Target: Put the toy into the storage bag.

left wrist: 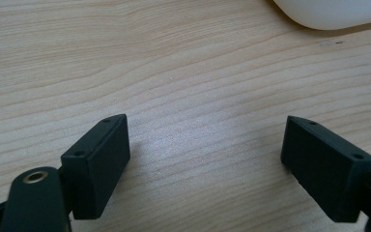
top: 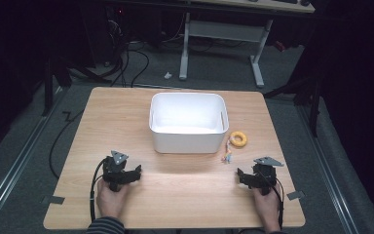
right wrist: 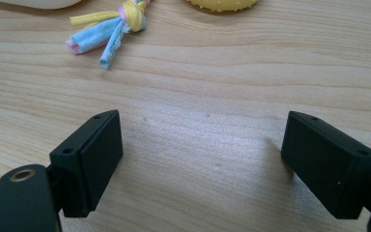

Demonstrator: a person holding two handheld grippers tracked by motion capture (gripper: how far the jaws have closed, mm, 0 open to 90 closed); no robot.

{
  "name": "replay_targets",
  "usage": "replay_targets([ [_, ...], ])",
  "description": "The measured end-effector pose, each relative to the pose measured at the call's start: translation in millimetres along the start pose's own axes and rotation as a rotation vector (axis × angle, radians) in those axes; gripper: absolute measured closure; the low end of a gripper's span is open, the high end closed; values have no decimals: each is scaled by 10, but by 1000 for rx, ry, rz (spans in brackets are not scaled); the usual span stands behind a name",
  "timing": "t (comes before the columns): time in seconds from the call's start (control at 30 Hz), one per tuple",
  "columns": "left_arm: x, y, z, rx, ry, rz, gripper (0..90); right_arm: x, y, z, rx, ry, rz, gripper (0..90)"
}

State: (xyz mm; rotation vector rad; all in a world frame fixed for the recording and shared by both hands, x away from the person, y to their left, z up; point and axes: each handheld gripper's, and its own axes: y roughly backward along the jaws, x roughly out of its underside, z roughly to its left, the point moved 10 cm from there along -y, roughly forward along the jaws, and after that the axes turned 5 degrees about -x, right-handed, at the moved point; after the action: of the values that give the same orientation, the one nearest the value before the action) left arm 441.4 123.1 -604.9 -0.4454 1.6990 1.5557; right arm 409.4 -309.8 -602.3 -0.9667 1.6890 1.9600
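A white bin [top: 188,122] sits mid-table [top: 126,107]. Just right of the bin lie a yellow ring [top: 238,139] and a knotted rag toy [top: 227,155] (pastel strips). Nearer the person than the bin, the left gripper [top: 126,174] and right gripper [top: 249,176] rest with jaws released, holding nothing.

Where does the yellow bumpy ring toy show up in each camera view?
High view: yellow bumpy ring toy lies on the table right of the white plastic bin.
Left gripper view: not in it.
Right gripper view: top edge, right of centre.
Shared landmark: the pastel knotted cloth toy beside it.
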Motion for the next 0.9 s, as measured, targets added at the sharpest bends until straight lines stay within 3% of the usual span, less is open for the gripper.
replay_targets([
  [0.9, 4, 5, -2, 0, -1, 0, 177, -17, -16, 14, 7, -8, -3, 149],
])
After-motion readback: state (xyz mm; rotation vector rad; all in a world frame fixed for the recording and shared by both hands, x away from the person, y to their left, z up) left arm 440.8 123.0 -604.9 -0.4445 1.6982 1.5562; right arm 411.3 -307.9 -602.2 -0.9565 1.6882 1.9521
